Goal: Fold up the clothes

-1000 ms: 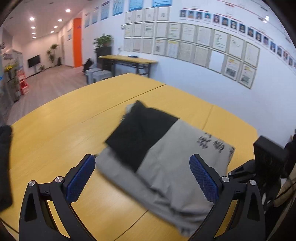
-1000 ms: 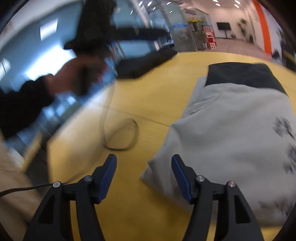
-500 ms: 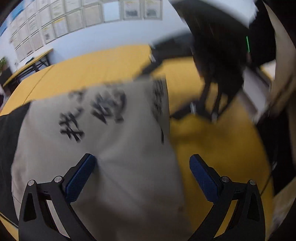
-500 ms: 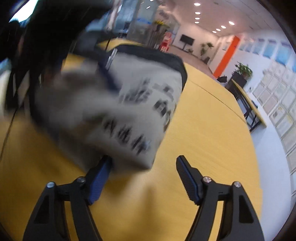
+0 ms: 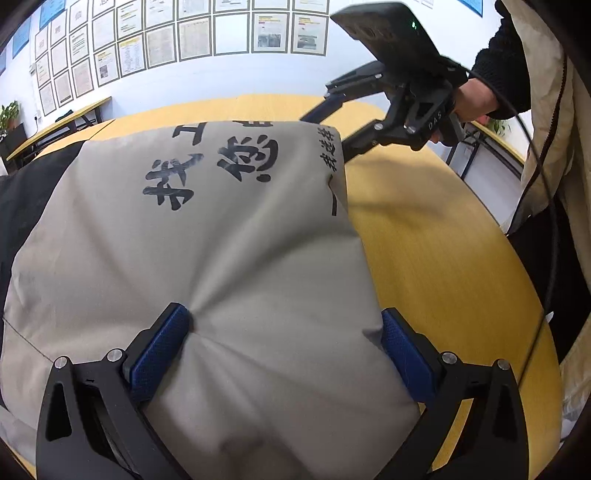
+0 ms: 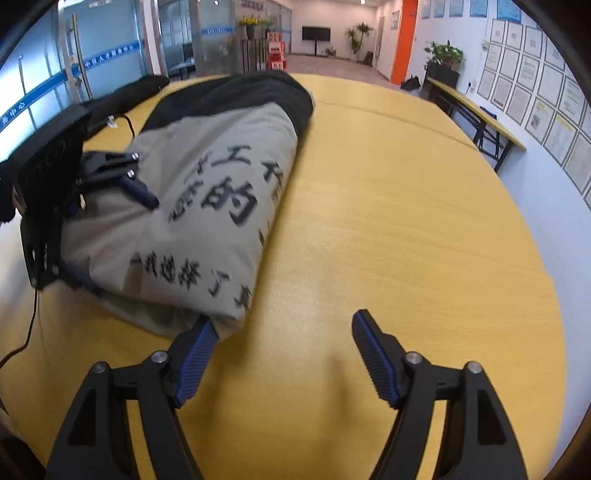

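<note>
While the blue pads (image 5: 162, 343) of the left gripper (image 5: 284, 347) stood wide apart, the grey folded garment (image 5: 207, 229) bulged between them. The one pad pressed into the top of the cloth and made a dimple with creases, and the other pad lay against the side edge of the bundle. So the fingers straddled the garment near its corner, but they were not closed on it; the jaws were far open.

At the right gripper (image 6: 282, 354), the fingers were also wide open. Its left pad (image 6: 195, 354) touched the lower corner of the garment (image 6: 207, 206), where the cloth lay a little over the tip, and its right pad (image 6: 373, 354) was over bare table, well apart from the cloth. Nothing was held between them.

The garment lay on the yellow wooden table (image 6: 406, 229) as a thick folded bundle. Its grey part carried large black printed characters (image 5: 240, 158), and its black part (image 6: 251, 96) was at the far end, seen from the right wrist view. In the same view the left gripper (image 6: 107, 206) stood at the other side of the bundle. From the left wrist view, the right gripper (image 5: 391, 110) was beyond the far corner of the cloth, held by the person's hand (image 5: 476, 99). A black cable (image 6: 22, 332) ran over the table beside the bundle. Framed papers (image 5: 184, 33) hung on the white wall behind.
</note>
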A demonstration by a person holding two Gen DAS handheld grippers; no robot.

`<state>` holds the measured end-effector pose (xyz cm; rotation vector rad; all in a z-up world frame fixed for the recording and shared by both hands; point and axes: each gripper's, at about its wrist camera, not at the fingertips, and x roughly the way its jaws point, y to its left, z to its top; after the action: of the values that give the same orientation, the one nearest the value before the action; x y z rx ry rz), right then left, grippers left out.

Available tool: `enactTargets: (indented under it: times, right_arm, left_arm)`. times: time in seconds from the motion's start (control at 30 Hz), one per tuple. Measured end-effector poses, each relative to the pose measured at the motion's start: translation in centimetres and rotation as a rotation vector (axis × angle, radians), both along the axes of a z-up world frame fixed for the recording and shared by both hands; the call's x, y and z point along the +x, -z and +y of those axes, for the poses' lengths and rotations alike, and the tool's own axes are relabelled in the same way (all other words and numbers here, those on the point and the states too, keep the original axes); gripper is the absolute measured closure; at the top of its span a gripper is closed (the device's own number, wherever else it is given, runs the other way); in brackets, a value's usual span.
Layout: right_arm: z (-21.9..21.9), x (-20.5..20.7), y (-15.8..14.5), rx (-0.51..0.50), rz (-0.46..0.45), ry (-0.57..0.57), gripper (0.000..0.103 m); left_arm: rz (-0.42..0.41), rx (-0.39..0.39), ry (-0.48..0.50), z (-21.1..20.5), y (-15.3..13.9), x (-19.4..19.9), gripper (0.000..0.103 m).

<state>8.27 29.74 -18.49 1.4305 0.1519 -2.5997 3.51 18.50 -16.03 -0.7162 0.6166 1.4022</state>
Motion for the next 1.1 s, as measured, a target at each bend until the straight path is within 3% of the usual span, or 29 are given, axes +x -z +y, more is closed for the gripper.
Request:
enactTargets:
  times: [0.17,0.23,0.37,0.47,0.6,0.67,0.8,0.9,1.03,1.1]
  right_arm:
    - [1.4,1.0,-1.9,0.006,-0.056,0.016,0.03]
    - [2.9,1.0,-4.7,-0.153,-0.014,-0.027,0.03]
    - [2.3,-2.8,-9.2,-0.364,0.086,-0.228,0.022]
    - [-1.2,-6.9,-9.5,-0.399,0.081,-0.443,0.022]
    - [-8.3,-10.1,-4.8,-0.208,-0.064,-0.625,0.023]
    - [-11.4,-9.8,-2.7,-0.183,-0.121,-0.697,0.024]
    - [-17.3,-8.0,-0.6,-0.095,-0.127,-0.812,0.024]
    - [-20.3,-6.9,0.8,0.05,-0.09,-0.862,0.023]
    - [-20.1,-7.0,-0.8,-0.012,-0.079,-0.848,0.023]
    - [-19.4,-6.3,-2.5,-0.06,-0.032,-0.851,0.025]
  left_arm:
    - [-0.053,-0.004,-0.072,-1.3,-3.5,-0.3,0.0]
    - [-0.053,0.054,-0.118,-2.6,-6.0,-0.4,0.0]
    - [-0.054,0.161,-0.219,-5.4,-10.3,0.1,0.0]
    - [-0.078,0.191,-0.35,-8.2,-11.9,0.5,0.0]
    - [-0.132,0.22,-0.549,-12.3,-13.0,1.3,0.0]
    - [-0.144,0.219,-0.616,-14.1,-12.6,1.6,0.0]
    - [-0.148,0.229,-0.681,-15.9,-11.2,2.1,0.0]
    - [-0.157,0.256,-0.709,-15.7,-11.1,1.9,0.0]
    - [-0.16,0.273,-0.739,-16.4,-11.1,2.3,0.0]
    - [-0.168,0.266,-0.743,-16.8,-10.9,2.3,0.0]
